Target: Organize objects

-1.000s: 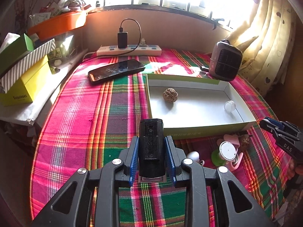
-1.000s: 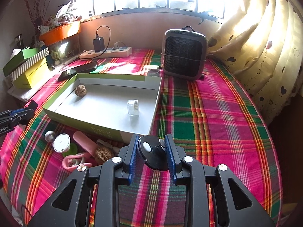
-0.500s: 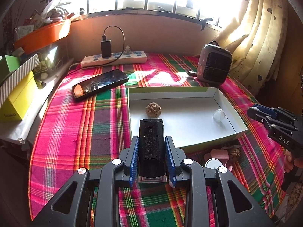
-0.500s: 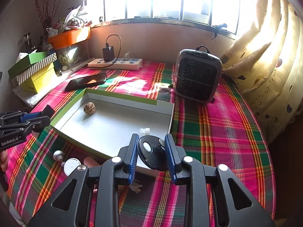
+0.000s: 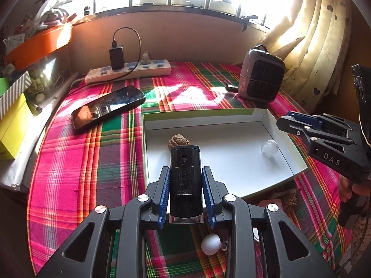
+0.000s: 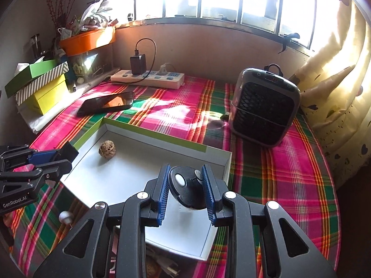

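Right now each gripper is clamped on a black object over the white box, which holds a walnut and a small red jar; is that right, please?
Not quite: the jar is clear, not red, as the left wrist view shows. The rest holds: left gripper and right gripper each clamp a black object over the white box holding a walnut.

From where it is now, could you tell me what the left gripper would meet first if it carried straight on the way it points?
Most likely the walnut in the white tray: it sits just beyond the black device clamped in the left gripper. Depth is hard to judge; the device might reach the tray floor first.
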{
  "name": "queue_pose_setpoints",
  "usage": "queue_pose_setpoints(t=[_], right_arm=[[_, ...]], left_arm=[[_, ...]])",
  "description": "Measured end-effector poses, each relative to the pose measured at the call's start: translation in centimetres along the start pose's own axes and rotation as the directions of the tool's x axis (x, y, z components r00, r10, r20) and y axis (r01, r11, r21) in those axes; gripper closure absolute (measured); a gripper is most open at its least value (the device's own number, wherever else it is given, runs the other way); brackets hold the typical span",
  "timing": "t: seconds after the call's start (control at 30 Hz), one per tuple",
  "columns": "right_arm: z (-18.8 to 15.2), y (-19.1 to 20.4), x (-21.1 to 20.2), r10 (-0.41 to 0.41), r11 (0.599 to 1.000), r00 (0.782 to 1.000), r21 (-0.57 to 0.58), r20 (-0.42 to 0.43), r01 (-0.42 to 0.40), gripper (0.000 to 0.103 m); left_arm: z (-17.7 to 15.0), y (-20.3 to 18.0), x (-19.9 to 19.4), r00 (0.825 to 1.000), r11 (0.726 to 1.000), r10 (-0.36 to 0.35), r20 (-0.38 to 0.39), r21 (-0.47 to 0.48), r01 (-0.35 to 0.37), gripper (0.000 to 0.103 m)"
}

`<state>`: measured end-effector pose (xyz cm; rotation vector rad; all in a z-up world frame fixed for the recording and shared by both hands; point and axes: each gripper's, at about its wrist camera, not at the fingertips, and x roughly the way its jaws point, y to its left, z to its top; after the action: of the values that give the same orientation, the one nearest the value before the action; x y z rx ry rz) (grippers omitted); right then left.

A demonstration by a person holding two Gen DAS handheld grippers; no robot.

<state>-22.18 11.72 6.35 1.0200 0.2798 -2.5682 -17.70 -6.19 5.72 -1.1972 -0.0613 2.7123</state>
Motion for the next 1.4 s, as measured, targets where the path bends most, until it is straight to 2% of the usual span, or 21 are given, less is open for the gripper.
queue_pose_setpoints(t=[0.2, 0.6, 1.4], right_arm=[[0.8, -0.3, 2.7, 0.016, 1.000, 0.998, 0.009, -0.054, -0.016, 0.074], [1.4, -0.5, 6.0, -0.015, 1.000, 0.993, -0.017, -0.113, 0.013, 0.074], [1.2, -0.2, 7.9, -0.056, 0.997, 0.985, -0.067, -0.163, 0.046, 0.074]], left_arm=[[0.5, -0.1, 1.5, 1.000, 1.000, -0.009, -0.019, 0.002, 0.009, 0.078], [0.8, -0.1, 4.5, 0.998, 1.000, -0.003, -0.068, 0.000, 0.003, 0.078], [1.1, -0.3, 6.4, 0.995, 1.000, 0.009, -0.098, 0.013, -0.007, 0.078]])
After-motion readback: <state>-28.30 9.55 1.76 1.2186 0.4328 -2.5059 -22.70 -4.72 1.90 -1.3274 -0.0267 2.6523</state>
